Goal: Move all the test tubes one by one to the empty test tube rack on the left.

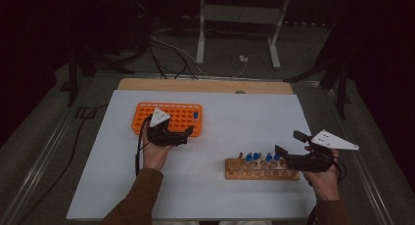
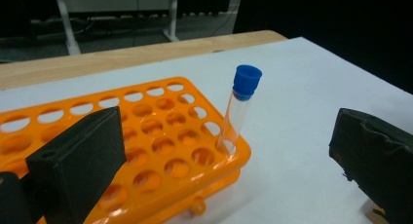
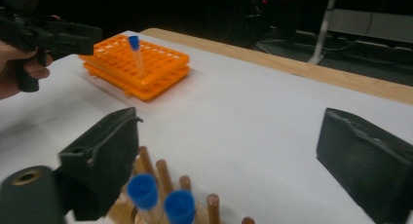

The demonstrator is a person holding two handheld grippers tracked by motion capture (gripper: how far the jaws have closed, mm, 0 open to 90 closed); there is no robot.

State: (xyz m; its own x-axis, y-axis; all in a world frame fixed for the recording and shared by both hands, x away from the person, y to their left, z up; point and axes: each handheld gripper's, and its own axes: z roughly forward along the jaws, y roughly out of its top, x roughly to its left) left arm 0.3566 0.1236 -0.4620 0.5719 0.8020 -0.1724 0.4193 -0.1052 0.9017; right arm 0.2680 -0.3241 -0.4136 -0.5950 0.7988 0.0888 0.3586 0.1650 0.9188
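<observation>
On the white worktop, the orange rack (image 1: 169,118) near the far left edge carries one blue-capped tube (image 2: 237,112) in its right-end corner hole. The wooden rack (image 1: 262,169) sits near the right edge. The left gripper (image 1: 182,135) is spread wide and empty, so it should draw clear without knocking that tube; the right gripper (image 1: 288,147), jaws apart over the wooden rack, should centre on one cap (image 3: 142,190) before closing.

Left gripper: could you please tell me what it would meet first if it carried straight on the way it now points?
Probably the blue-capped tube standing in the orange rack, between its open fingers; depth is unclear.
</observation>
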